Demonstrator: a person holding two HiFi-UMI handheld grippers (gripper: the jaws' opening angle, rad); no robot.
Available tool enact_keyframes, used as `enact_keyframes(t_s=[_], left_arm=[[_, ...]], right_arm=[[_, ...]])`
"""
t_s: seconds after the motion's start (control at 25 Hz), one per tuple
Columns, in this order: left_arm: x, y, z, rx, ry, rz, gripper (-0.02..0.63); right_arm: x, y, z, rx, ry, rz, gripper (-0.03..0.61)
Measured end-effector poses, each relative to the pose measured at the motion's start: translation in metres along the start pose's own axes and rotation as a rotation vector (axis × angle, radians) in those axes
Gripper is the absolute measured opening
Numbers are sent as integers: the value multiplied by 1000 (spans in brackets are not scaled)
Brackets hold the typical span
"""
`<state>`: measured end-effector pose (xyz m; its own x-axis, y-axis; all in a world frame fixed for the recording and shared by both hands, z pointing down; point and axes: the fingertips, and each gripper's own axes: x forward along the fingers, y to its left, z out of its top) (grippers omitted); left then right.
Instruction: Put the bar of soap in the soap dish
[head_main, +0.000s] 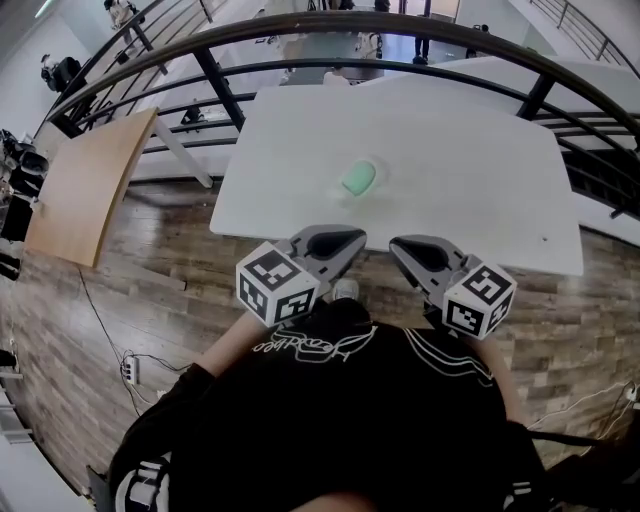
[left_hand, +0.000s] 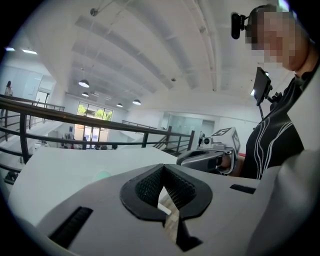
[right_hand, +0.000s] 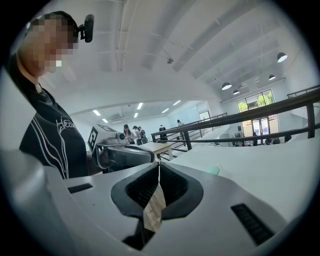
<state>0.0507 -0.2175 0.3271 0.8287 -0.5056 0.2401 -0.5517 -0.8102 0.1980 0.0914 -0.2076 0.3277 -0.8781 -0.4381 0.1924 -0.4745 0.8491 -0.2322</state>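
Pale green oval soap bar (head_main: 358, 179) mid white surface (head_main: 480, 190), seemingly inside pale shallow dish (head_main: 378, 175); unsure. Left tongs (head_main: 348, 240), right tongs (head_main: 402, 246) closed, empty, near edge. Fits pre-pick or finished: verify seating.

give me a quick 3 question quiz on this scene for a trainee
1. True or false: the green soap lies on the white table, apart from both the left gripper and the right gripper.
2. Multiple choice: where are the two grippers? A) touching the soap B) at the table's near edge C) over the table's far edge
3. Fill in: each gripper's jaws stand ____, with nothing held between them.

Key: 1 true; 2 B; 3 together
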Motion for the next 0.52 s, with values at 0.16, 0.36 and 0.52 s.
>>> enact_keyframes(t_s=[0.16,0.36,0.52], left_arm=[[1,0,1,-1,-1,-9,8],[2,-2,3,4,4,-14,8],[4,1,3,4,8,-17,8]], right_arm=[[3,0,3,-5,-6,8,18],[2,2,6,-12,-10,4,18],[4,-1,7,-7,-16,1,18]])
